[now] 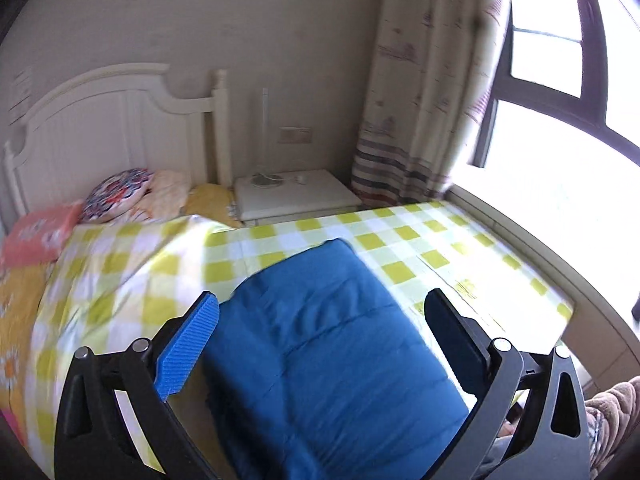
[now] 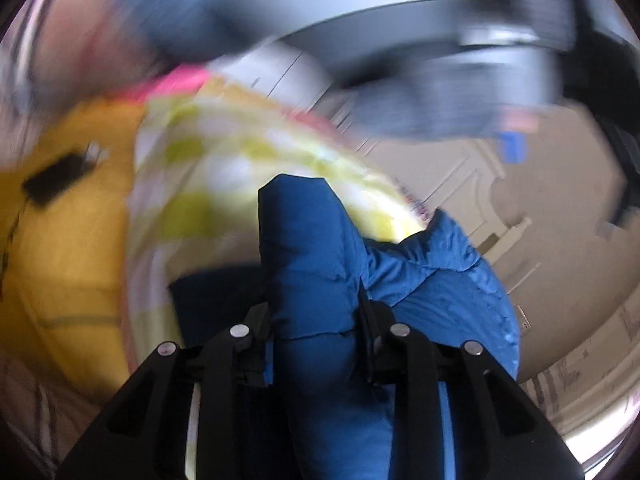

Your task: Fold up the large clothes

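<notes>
A padded blue garment [image 1: 332, 344] lies in a folded block on the green-and-white checked bedspread [image 1: 404, 236]. My left gripper [image 1: 322, 312] hovers above it with its jaws wide apart; nothing is pinched between the blue-padded fingers [image 1: 188, 344]. In the blurred right wrist view, my right gripper [image 2: 316, 312] is shut on a thick fold of the same blue garment [image 2: 308, 240], which bulges up between and past the black jaws.
A white headboard [image 1: 108, 120] with pillows [image 1: 120, 192] stands at the back left. A white nightstand [image 1: 296, 196], a striped curtain [image 1: 424, 92] and a bright window [image 1: 560, 120] are to the right. A yellow sheet [image 2: 68, 248] holds a dark small object [image 2: 56, 180].
</notes>
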Motion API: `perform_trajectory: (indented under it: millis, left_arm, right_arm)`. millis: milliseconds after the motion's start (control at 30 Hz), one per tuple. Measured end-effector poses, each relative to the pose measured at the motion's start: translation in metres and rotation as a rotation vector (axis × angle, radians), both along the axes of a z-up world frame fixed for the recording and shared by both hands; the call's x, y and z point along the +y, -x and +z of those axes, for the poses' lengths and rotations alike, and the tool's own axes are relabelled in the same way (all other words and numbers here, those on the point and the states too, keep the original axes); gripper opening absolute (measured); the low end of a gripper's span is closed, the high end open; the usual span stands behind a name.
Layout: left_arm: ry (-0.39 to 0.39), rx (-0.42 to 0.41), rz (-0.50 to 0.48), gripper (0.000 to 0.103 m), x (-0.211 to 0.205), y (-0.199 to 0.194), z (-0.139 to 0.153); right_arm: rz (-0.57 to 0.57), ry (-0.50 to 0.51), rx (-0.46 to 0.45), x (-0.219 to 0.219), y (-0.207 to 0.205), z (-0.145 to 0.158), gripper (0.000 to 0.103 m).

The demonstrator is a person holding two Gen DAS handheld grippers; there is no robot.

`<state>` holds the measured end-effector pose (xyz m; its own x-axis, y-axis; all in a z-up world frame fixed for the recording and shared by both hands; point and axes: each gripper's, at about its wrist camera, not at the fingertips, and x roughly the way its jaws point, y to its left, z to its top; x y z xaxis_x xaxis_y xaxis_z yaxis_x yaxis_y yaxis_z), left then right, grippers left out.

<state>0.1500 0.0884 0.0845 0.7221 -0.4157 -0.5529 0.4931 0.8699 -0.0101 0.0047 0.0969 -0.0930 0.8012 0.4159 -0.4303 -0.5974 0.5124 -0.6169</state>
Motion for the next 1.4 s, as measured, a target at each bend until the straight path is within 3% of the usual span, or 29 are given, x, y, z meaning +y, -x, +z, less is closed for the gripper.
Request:
perform_trajectory:
  millis: [100,233,300,333,367,433,600,700,800,867,900,933,967,1033,1133,1267,1333,1367,1400]
  left_arm:
    - [-0.064,0.064,0.017,0.099,-0.019,-0.027,-0.013]
    - [-0.099,0.168,0.076,0.099,-0.021,-0.064,-0.058]
    - [-0.167,0.237,0.127,0.099,-0.018,-0.086,-0.104]
    - [-0.17,0.27,0.131,0.099,-0.015,-0.093,-0.123]
    - [-0.091,0.28,0.121,0.099,-0.004,-0.095,-0.136]
    - [-0.027,0.274,0.14,0.099,0.011,-0.093,-0.14]
    - [-0.009,0.191,0.197,0.099,0.021,-0.075,-0.146]
    - [0.025,0.186,0.203,0.099,0.029,-0.074,-0.148]
    - [0.024,0.171,0.218,0.099,0.029,-0.072,-0.145]
    - [0.024,0.169,0.221,0.099,0.03,-0.071,-0.145]
    - [0.028,0.171,0.219,0.099,0.031,-0.07,-0.144]
    - [0.03,0.17,0.224,0.099,0.032,-0.07,-0.144]
    - [0.022,0.172,0.233,0.099,0.032,-0.069,-0.144]
    - [-0.015,0.172,0.257,0.099,0.031,-0.069,-0.142]
    - [-0.097,0.109,0.374,0.099,0.029,-0.049,-0.117]
    - [-0.029,0.016,0.372,0.099,0.031,-0.006,-0.086]
    - [-0.091,0.022,0.371,0.099,0.022,-0.004,-0.1]
    - [-0.188,0.059,0.387,0.099,0.012,-0.01,-0.124]
    - [-0.225,0.078,0.39,0.099,0.007,-0.015,-0.139]
  right_arm:
    - [0.063,0.074,-0.038,0.004,0.013,-0.014,0.032]
    - [0.157,0.06,-0.063,-0.008,0.026,-0.016,0.035]
    - [0.167,0.095,-0.078,-0.008,0.028,-0.021,0.055]
    - [0.17,0.119,-0.091,-0.007,0.031,-0.023,0.056]
    - [0.175,0.138,-0.085,-0.006,0.033,-0.022,0.056]
    - [0.201,0.122,-0.006,-0.01,0.033,-0.01,0.055]
    - [0.226,-0.178,0.084,-0.067,0.039,0.063,0.054]
    - [0.143,-0.358,0.121,-0.114,0.019,0.098,0.055]
    - [0.032,-0.489,0.24,-0.155,-0.015,0.097,0.055]
    - [-0.004,-0.448,0.364,-0.157,-0.034,0.073,0.055]
    - [-0.035,-0.359,0.425,-0.151,-0.043,0.049,0.056]
    - [-0.041,-0.319,0.411,-0.149,-0.042,0.032,0.056]
    - [-0.016,-0.358,0.37,-0.155,-0.038,0.026,0.056]
    - [-0.015,-0.436,0.427,-0.167,-0.043,0.024,0.057]
    - [-0.03,-0.388,0.403,-0.167,-0.037,0.023,0.056]
    - [-0.035,-0.404,0.418,-0.166,-0.038,0.021,0.057]
    - [-0.038,-0.404,0.424,-0.159,-0.049,0.019,0.057]
    - [-0.035,-0.401,0.423,-0.149,-0.047,0.019,0.057]
    - [-0.029,-0.398,0.423,-0.147,-0.046,0.02,0.057]
